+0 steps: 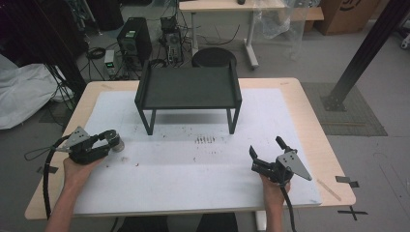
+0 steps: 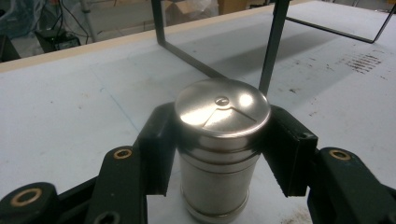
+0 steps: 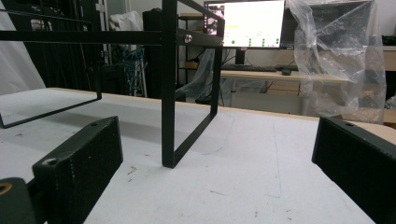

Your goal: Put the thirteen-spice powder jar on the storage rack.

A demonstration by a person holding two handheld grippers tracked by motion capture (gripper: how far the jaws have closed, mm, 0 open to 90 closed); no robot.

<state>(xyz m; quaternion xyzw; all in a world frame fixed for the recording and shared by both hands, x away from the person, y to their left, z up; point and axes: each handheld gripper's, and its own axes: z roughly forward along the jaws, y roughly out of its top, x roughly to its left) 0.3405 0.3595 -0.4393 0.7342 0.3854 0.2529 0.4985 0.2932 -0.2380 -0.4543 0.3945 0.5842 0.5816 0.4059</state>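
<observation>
The shiny steel cylindrical canister with a flat lid [image 2: 219, 149] stands upright on the white-covered counter [image 1: 193, 174], long axis vertical, at the counter's left side, and it sits right between the left gripper [image 1: 110, 141] jaws, which come at it level from the side. In the left gripper view both black pads press on the canister just under the lid rim, one each side, so the jaws are clenched on it; base looks to be resting on the counter, not lifted yet. Left hand [image 1: 80, 166] is obviously the one on the job. The black metal shelf rack with a tray top [image 1: 188, 89] stands beyond the canister, toward counter centre-back, w/ its near leg just behind the canister in the left gripper view, so probably any lift needs to clear that leg and the tray edge. Right gripper [image 1: 266, 153] waits well apart at the counter's right side, jaws released wide, nothing between them, pointing twd the rack.
</observation>
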